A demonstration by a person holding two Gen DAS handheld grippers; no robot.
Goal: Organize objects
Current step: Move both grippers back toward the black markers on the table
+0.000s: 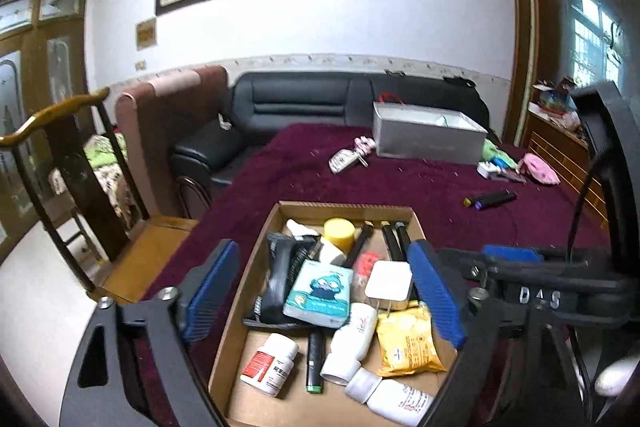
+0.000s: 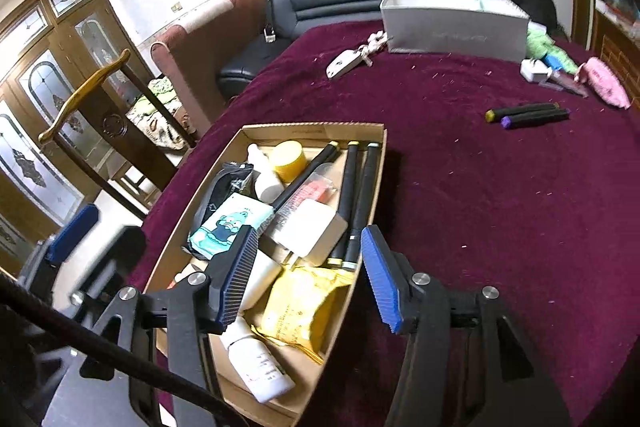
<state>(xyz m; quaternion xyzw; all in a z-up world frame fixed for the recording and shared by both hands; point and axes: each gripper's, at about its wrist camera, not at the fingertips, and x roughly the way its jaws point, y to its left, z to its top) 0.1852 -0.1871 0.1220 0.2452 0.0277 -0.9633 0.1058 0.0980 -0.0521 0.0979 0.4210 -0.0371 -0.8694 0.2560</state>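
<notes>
- Left gripper [image 1: 324,297] spread wide above the box [image 1: 256,255], nothing between its blue pads.
- Right gripper [image 2: 310,277] spread part-way over the box's near right corner, empty; pads clear of the contents.
- Box sits on the table [image 2: 480,207], maroon cloth, near edge; it is crowded: tissue pack [image 1: 320,293], white charger [image 1: 389,281], yellow packet [image 1: 410,341], yellow-capped jar [image 1: 339,233], white bottles, three black markers along its right wall.
- Loose on the cloth: two markers [image 2: 528,115] at 1 o'clock from the box, well apart.
- Keys [image 2: 352,59] at 12 o'clock, just beside the grey box [image 2: 456,35].
- Pink pouch [image 2: 606,87] at far right, near a second charger.
</notes>
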